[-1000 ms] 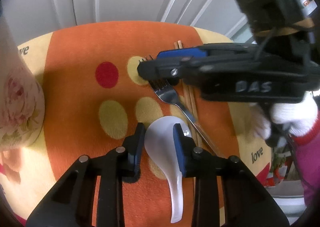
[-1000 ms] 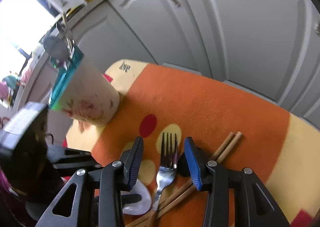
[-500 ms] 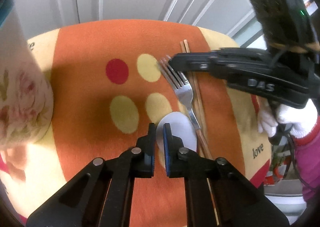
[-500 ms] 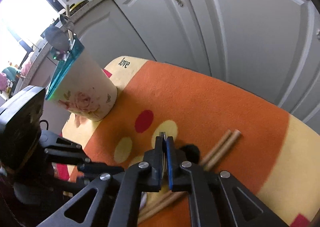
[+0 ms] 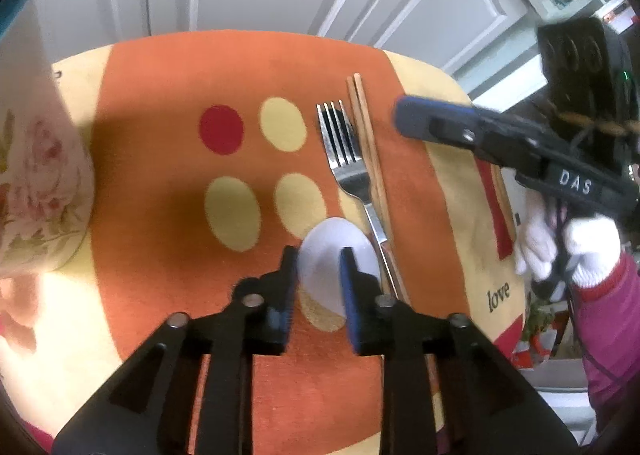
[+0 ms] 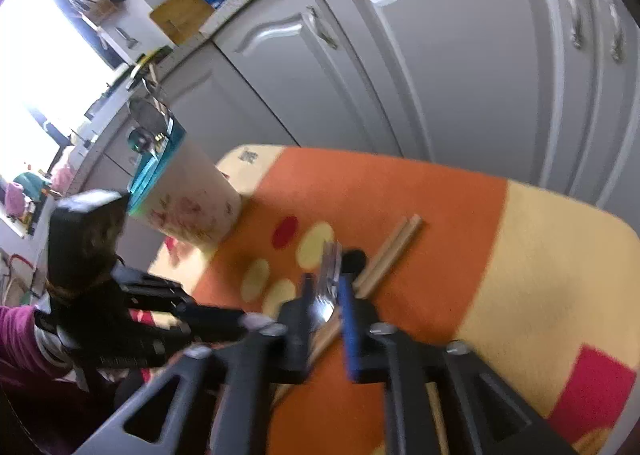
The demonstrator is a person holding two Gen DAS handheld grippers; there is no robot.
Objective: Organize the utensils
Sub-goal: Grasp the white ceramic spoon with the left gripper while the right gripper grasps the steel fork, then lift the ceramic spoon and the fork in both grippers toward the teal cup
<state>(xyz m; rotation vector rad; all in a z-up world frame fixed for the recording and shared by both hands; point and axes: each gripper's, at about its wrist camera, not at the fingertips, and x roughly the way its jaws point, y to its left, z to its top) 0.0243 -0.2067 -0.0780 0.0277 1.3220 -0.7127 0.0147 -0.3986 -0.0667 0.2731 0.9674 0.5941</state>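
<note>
You had both jaws opening, the left gripper (image 5: 318,275) apart over the white spoon (image 5: 338,259) and the right gripper (image 6: 326,301) apart around the fork (image 5: 346,165), both beside the chopsticks (image 5: 366,143); I think you needed squarer closing.

Left claw (image 5: 318,269): black plastic arms with cut-out triangular openings, round silver screws at the pivots, blue pads on the inner faces of the fingers (image 5: 352,291). Right claw (image 6: 326,305): same build, black with blue pads; seen side-on from the left wrist camera, white letters "DAS" on its body, black camera block on top, dark cables trailing. Right hand (image 5: 560,251): white knit glove, magenta sleeve (image 5: 612,335).
</note>
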